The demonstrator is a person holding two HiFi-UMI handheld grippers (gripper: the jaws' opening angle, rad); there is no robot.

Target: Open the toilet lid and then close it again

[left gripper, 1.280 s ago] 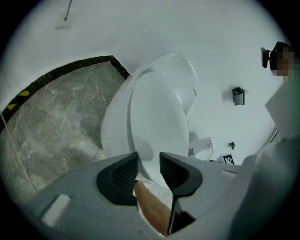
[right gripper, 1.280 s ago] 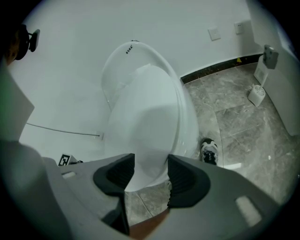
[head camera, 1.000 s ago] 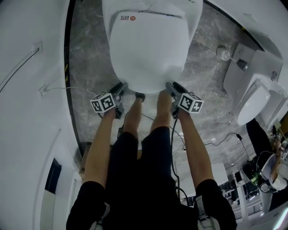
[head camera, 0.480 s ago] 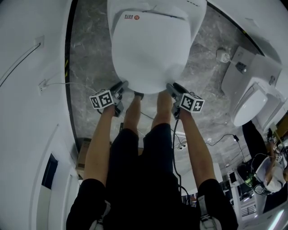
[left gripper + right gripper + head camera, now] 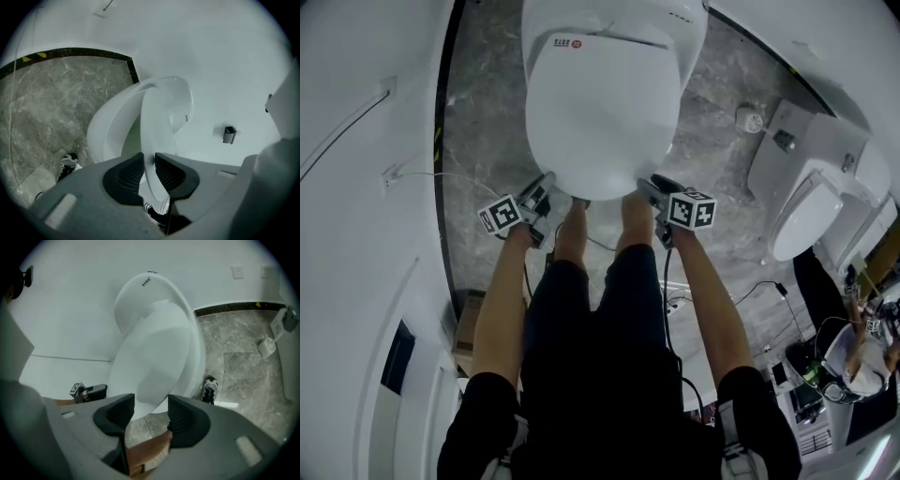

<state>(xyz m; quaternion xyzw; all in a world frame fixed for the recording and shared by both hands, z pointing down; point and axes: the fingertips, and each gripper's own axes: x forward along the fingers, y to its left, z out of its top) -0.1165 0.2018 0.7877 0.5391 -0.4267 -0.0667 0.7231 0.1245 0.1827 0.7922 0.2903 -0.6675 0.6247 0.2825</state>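
Note:
The white toilet lid (image 5: pixel 600 103) fills the top of the head view, and its front edge is lifted off the bowl (image 5: pixel 101 131). My left gripper (image 5: pixel 542 186) is at the lid's front left. In the left gripper view the lid (image 5: pixel 157 117) shows edge-on and runs down between the jaws of the left gripper (image 5: pixel 149 164), which have just been closing and now pinch its rim. My right gripper (image 5: pixel 649 185) is at the front right. Its jaws stand wide in the right gripper view (image 5: pixel 151 408), with the lid (image 5: pixel 154 362) face-on just beyond the tips and floor and a leg in the gap.
The person's legs stand between the grippers, with a shoe (image 5: pixel 209 385) beside the bowl. A second toilet (image 5: pixel 806 216) stands at the right, with cables (image 5: pixel 750 291) on the marble floor. A white wall runs close on the left. A cardboard box (image 5: pixel 469 323) lies by it.
Both grippers have risen at the lid's front edge, and that edge has come up with them. The left gripper has rolled somewhat.

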